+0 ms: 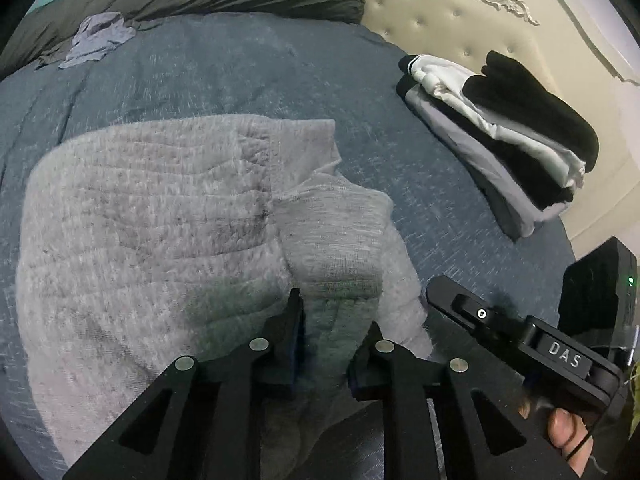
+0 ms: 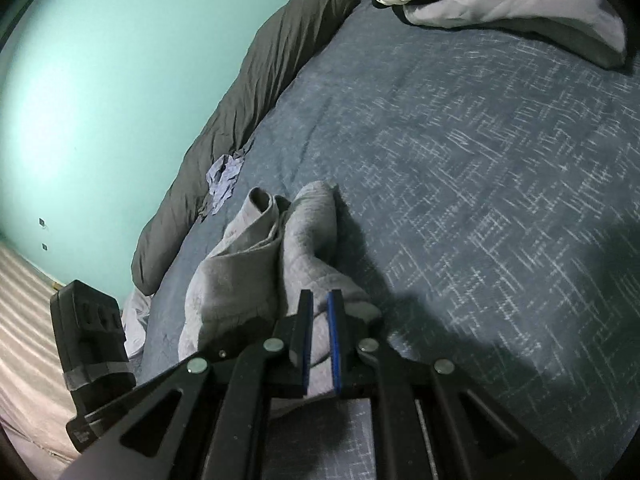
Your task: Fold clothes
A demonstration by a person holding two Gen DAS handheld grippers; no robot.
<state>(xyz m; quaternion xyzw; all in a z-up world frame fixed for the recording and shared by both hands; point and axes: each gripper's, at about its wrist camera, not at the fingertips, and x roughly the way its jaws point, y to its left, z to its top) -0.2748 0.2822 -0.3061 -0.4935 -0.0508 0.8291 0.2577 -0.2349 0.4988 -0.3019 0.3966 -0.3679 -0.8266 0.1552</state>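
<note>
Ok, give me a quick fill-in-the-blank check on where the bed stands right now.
1. The grey garment lies on a ____ bedspread.
2. The stack of folded clothes sits near the ____.
3. The top item of that stack is ____.
4. The right gripper has ____ cloth between its fingers.

Missing words: blue; headboard; black; grey

Right gripper (image 2: 320, 320) low over bed (image 2: 460, 160), blue-edged pads nearly together, fold of grey garment (image 2: 256, 264) pinched between them. Garment lay bunched on blue-grey crosshatched cover, rolled edge raised at far end. Small crumpled pale-blue cloth (image 2: 224, 180) beyond it, touching dark grey duvet (image 2: 256, 92) along bed's far edge. Teal wall (image 2: 120, 80) behind. Stack of folded clothes (image 2: 500, 4) at top right, well apart from garment. Other gripper's black body (image 2: 92, 344) at lower left.
</note>
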